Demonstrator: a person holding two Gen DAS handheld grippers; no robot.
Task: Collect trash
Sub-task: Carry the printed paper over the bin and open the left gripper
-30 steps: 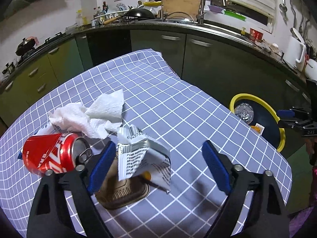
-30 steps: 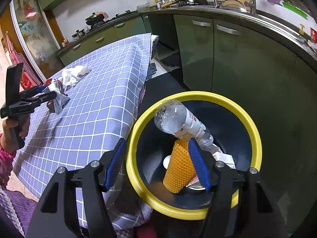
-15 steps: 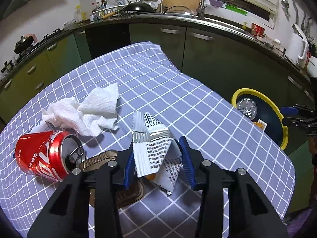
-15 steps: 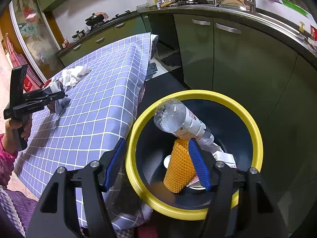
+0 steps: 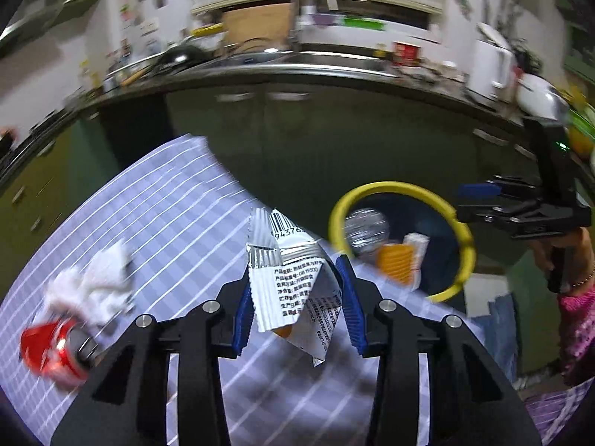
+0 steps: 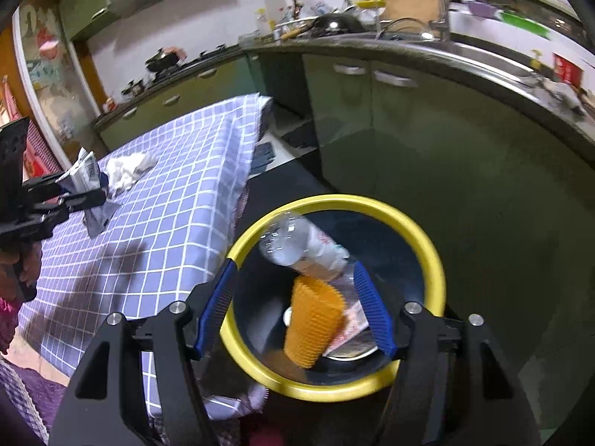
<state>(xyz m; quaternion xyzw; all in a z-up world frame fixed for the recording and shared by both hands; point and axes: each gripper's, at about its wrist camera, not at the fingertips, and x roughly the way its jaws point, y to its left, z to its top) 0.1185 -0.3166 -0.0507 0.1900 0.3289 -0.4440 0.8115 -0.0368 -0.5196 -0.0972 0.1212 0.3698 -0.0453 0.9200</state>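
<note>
The counter (image 6: 178, 223) wears a purple cloth with white squares. A red can (image 5: 52, 349) lies on its side on it, just beside a crumpled white paper towel (image 5: 93, 282).

wrapper (image 5: 293, 286): we see silver foil, white panels, black print and a barcode
gripper pads (image 5: 243, 312): blue, on black arms
tablecloth (image 6: 178, 200): we see lilac-blue with a white grid
bin (image 6: 416, 230): yellow rim, dark inside
cup (image 6: 312, 321): orange, ribbed
bottle (image 6: 297, 247): clear, with a white and red label
can (image 5: 52, 349): red
tissue (image 5: 93, 282): white
cabinets (image 6: 372, 119): we see dull green
</note>
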